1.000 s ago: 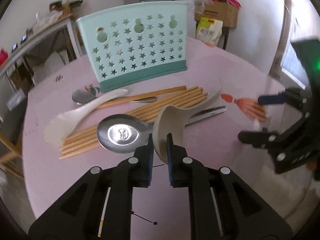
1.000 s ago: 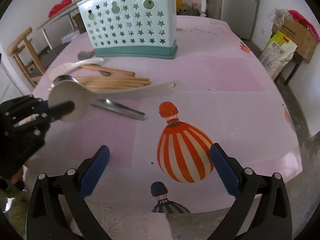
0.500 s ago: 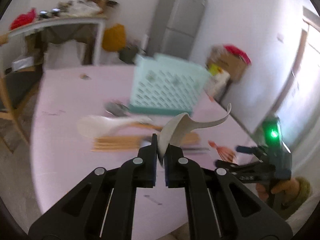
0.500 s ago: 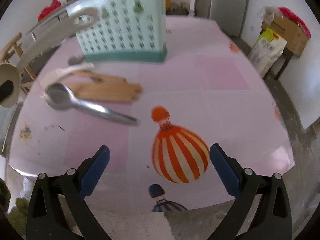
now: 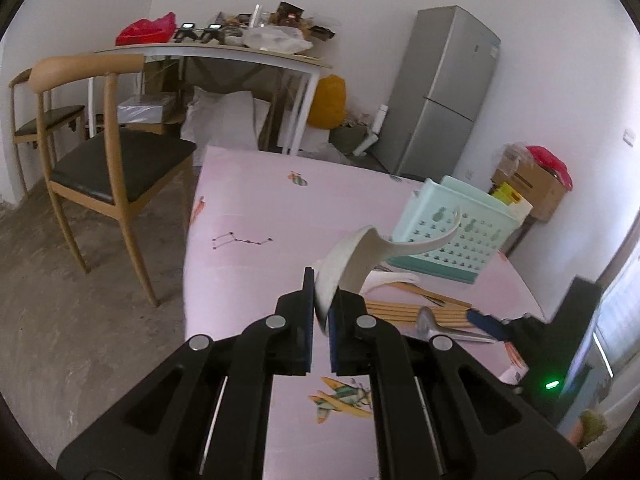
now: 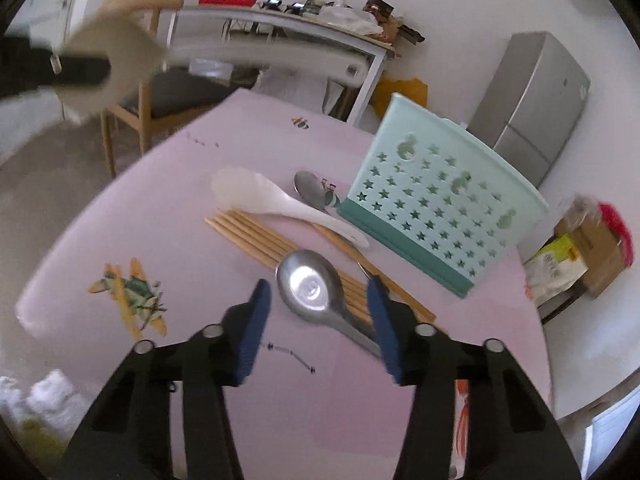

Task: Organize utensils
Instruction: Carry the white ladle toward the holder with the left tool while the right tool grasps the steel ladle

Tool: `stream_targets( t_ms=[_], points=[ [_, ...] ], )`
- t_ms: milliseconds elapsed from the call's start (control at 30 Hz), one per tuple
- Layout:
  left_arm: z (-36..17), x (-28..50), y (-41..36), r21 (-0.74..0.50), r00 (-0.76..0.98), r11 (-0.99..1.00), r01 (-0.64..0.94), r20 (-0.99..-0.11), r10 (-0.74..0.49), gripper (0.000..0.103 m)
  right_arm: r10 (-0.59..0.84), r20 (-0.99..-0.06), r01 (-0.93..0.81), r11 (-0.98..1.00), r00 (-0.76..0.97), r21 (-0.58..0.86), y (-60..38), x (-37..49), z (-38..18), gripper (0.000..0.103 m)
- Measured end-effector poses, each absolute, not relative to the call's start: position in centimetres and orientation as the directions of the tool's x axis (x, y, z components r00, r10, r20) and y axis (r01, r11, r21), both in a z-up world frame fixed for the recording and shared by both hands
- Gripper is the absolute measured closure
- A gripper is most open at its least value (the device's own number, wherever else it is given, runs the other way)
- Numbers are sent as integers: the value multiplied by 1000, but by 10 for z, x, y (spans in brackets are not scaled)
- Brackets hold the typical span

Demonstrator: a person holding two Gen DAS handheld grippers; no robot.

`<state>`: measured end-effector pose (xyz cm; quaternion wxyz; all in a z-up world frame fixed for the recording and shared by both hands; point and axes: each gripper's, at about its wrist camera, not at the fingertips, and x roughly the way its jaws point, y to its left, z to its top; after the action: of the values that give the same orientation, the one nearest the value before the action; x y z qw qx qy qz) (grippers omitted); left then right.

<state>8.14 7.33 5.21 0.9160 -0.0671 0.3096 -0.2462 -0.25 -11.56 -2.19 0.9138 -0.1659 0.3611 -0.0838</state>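
My left gripper is shut on the bowl of a cream ladle spoon, held in the air above the pink table, its handle toward the mint utensil holder. In the right wrist view that spoon shows blurred at the top left. My right gripper hangs low over the table, jaws closing, with the big metal spoon lying between them and its pads clear of the bowl. The spoon rests on several wooden chopsticks. A white rice paddle and a smaller metal spoon lie before the holder.
The pink tablecloth ends near the left, where a wooden chair stands on the bare floor. A cluttered side table and a grey fridge are at the back. A cardboard box sits right of the table.
My left gripper has lifted the cream spoon off the pile and swung up and leftward. My right gripper has moved in over the metal spoon and its jaws have narrowed around it.
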Motion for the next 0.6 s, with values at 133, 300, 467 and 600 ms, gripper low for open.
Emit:
stream_targets(
  t_ms=[133, 300, 467, 600],
  points=[
    [46, 91, 86, -286, 684, 878, 385, -551, -479, 98, -317, -652, 22, 908, 689, -418, -110, 12, -40, 70],
    [39, 102, 89, -289, 671, 884, 368, -575, -468, 98, -332, -652, -10, 887, 681, -462, -100, 15, -50, 74],
    [36, 108, 93, -285, 663, 885, 367, -588, -464, 98, -373, -634, 12, 867, 677, -498, -92, 20, -51, 74],
    [33, 111, 89, -279, 648, 883, 377, -602, -467, 98, -407, -622, 44, 857, 669, -513, -92, 30, -54, 74]
  ],
)
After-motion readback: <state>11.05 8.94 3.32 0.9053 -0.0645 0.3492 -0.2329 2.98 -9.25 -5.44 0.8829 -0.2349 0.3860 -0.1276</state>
